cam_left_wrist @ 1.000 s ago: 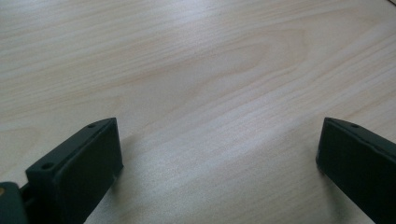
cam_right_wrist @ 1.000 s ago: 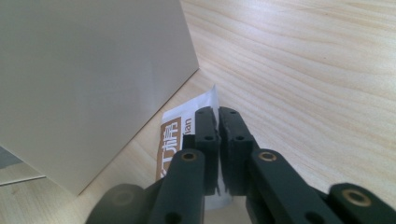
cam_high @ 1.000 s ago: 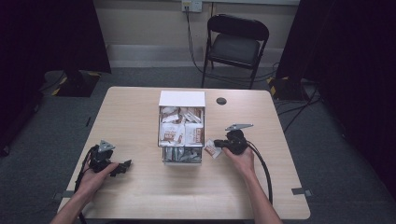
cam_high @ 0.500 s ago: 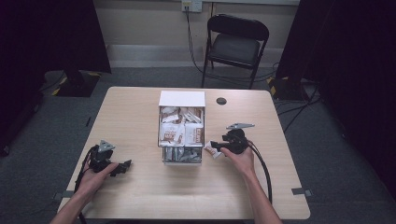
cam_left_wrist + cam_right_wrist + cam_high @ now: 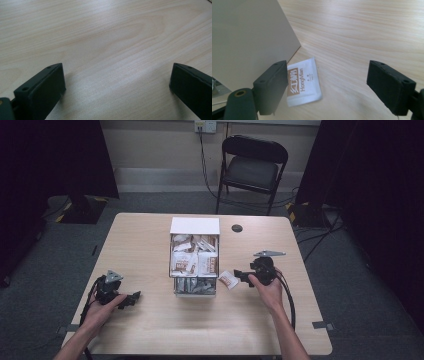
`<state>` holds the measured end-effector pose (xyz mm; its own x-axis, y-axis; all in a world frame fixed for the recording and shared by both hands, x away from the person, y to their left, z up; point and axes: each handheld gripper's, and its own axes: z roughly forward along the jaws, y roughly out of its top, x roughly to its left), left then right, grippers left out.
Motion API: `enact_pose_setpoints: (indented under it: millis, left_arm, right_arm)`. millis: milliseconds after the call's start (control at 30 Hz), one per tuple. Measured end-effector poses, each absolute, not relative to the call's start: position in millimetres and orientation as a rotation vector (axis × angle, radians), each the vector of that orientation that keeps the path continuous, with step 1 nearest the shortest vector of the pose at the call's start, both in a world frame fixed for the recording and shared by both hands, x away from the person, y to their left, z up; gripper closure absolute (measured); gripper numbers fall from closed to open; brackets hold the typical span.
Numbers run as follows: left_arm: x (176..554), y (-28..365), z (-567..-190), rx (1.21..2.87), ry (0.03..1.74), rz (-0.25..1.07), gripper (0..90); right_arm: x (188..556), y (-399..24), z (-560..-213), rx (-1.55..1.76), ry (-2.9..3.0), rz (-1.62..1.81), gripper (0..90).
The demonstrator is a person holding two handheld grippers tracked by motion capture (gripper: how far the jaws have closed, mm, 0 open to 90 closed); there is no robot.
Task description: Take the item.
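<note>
Recording lab: black curtains (image 5: 60, 160), lone table (image 5: 150, 240), folding chair (image 5: 252, 167), floor cables (image 5: 320, 227).

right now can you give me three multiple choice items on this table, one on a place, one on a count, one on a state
1. Where does the white and brown flat sachet lie?
A. on the light wooden table beside the white open box
B. on the black folding chair
C. inside the box

2. How many sachets lie loose on the table outside the box?
A. three
B. one
C. none

3. How do the jaws of the right gripper stand?
A. shut on the sachet
B. shut on nothing
C. open, apart from the sachet

Answers: 1 A, the right gripper view shows it flat on the wood by the box wall. 2 B, the high view shows a single one by the box. 3 C, the jaws have just been opening and stand wide, with the sachet lying free on the table.
</note>
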<state>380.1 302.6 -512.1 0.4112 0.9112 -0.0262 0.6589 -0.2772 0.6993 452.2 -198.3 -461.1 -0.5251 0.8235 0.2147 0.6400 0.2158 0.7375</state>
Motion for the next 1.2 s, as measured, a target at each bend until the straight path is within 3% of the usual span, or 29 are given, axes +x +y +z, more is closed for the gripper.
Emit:
enact_pose_setpoints:
  millis: [867,1200]
  left_arm:
    - [380,303,-512,2.034,1.324,0.509,0.0]
    - [380,303,-512,2.034,1.324,0.509,0.0]
  right_arm:
    - [397,-276,-449,1.507,2.129,1.037,16.7]
    - [378,-304,-477,1.605,2.054,0.847,17.6]
